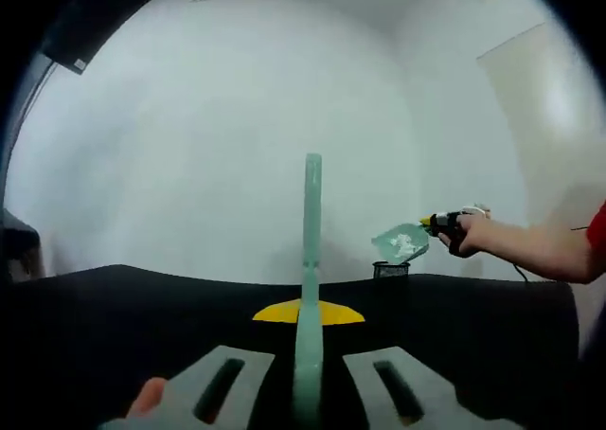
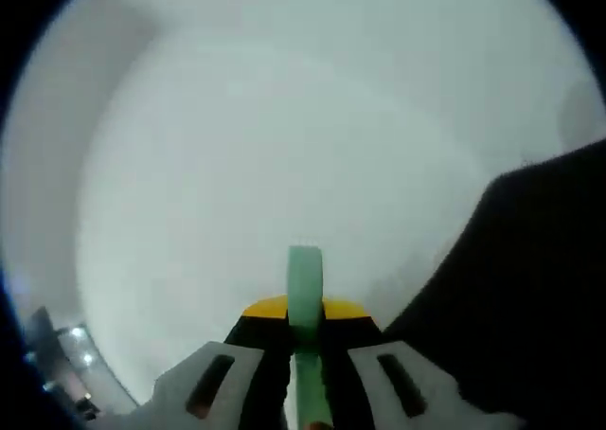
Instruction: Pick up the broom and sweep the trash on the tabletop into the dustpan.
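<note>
Here both grippers' jaws clamp green handles: left gripper (image 1: 308, 378) upright, right gripper (image 2: 305, 378) raised with dustpan (image 1: 401, 243).

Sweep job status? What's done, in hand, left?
Done, apparently: white scraps already lie in the green dustpan, raised off the black tabletop. In hand: left gripper shut on a green handle, likely the broom; right gripper holds the dustpan over a small black bin. Left: probably tipping it out; any trash left on the tabletop can't be judged.
</note>
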`<state>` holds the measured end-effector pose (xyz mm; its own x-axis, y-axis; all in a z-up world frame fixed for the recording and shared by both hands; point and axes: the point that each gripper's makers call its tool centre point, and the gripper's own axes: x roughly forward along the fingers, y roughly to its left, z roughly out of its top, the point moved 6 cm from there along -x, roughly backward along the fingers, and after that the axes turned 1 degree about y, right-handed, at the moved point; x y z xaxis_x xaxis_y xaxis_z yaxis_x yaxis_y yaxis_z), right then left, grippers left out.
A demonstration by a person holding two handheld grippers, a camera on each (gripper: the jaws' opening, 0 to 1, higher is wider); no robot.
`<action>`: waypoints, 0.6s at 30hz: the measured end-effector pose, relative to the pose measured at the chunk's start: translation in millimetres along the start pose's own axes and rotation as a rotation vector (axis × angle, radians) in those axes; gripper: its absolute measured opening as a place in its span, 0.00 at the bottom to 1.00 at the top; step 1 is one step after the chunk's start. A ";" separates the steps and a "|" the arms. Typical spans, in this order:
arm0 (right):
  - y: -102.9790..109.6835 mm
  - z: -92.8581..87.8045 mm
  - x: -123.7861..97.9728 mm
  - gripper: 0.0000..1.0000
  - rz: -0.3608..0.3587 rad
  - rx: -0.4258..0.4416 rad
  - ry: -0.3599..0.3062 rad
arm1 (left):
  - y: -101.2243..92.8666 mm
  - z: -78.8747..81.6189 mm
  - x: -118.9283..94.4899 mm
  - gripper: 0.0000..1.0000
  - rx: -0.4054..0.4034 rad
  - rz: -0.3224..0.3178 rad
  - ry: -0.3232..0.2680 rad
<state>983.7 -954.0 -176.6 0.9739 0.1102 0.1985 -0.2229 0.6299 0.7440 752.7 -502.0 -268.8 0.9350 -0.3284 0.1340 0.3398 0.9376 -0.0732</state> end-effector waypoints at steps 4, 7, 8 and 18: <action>2.7 0.0 0.7 0.12 0.020 -0.043 -0.005 | -0.2 0.0 -0.2 0.01 -0.001 -0.001 -0.001; 1.9 -1.2 -1.6 0.12 0.028 -0.048 -0.011 | 0.4 -0.1 -0.4 0.01 -0.006 -0.002 -0.003; 1.6 -1.5 -2.5 0.12 0.030 -0.050 -0.015 | 0.9 -0.2 -0.3 0.01 -0.007 -0.001 -0.004; -0.9 -3.8 -7.5 0.12 0.060 -0.045 -0.030 | 1.8 -0.8 -1.3 0.01 -0.004 0.003 -0.005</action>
<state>976.8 -952.5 -181.2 0.9569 0.1261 0.2616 -0.2782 0.6569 0.7008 752.2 -499.9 -269.9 0.9357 -0.3246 0.1383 0.3370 0.9383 -0.0777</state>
